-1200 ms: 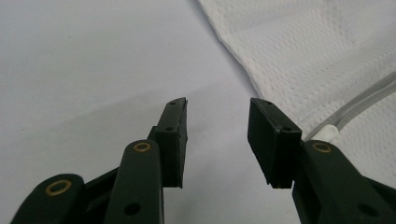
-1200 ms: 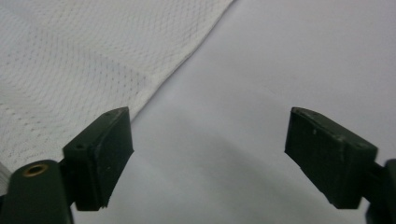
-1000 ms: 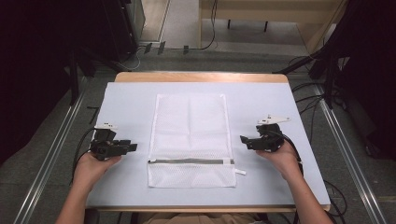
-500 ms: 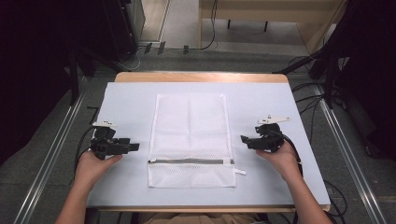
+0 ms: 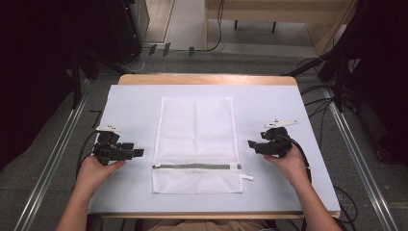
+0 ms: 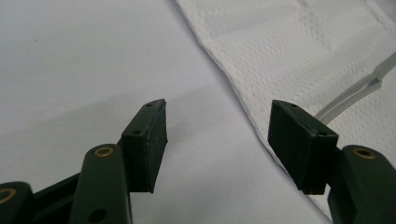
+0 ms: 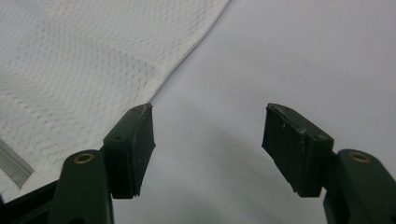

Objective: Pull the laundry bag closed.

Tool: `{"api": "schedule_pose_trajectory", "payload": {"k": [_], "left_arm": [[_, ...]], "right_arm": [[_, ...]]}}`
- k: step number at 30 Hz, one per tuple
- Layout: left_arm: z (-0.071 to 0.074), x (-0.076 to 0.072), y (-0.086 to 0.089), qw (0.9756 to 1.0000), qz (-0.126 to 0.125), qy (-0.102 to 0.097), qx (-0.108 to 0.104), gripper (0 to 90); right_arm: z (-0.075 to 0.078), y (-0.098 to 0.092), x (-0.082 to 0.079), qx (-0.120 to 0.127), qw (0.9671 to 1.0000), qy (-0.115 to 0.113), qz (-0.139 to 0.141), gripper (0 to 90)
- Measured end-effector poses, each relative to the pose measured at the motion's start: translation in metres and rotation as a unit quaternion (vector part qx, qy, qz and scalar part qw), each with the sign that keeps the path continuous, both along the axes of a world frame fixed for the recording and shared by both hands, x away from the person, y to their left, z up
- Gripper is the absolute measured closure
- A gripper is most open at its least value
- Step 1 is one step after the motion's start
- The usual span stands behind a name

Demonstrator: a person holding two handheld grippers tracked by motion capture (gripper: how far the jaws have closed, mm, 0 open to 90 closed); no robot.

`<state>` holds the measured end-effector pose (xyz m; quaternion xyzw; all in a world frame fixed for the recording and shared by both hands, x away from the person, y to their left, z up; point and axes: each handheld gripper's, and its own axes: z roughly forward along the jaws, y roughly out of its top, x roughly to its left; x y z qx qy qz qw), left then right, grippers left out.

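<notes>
White mesh, a zippered laundry bag (image 5: 195,144), lies flat at the centre of the high view on the pale grey table cover (image 5: 134,101), its zipper (image 5: 192,166) running across near the lower end. I see my left gripper (image 5: 136,152) at lower left, just beside the bag's edge; its jaws have just been opening and stand spread, nothing between them. My right gripper (image 5: 251,144) sits right of the bag; its jaws have been closing, yet remain apart on bare cover.
</notes>
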<state>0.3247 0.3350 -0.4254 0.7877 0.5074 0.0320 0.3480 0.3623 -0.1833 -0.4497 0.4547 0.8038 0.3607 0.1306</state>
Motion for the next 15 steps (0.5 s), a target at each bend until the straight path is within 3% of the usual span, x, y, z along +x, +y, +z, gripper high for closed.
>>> {"api": "schedule_pose_trajectory", "payload": {"k": [15], "left_arm": [[0.0003, -0.0006, -0.0016, 1.0, 0.0, 0.0, -0.004, 36.5]], "right_arm": [[-0.0002, 0.0029, -0.0015, -0.002, 0.9999, 0.006, 0.008, 41.0]]}}
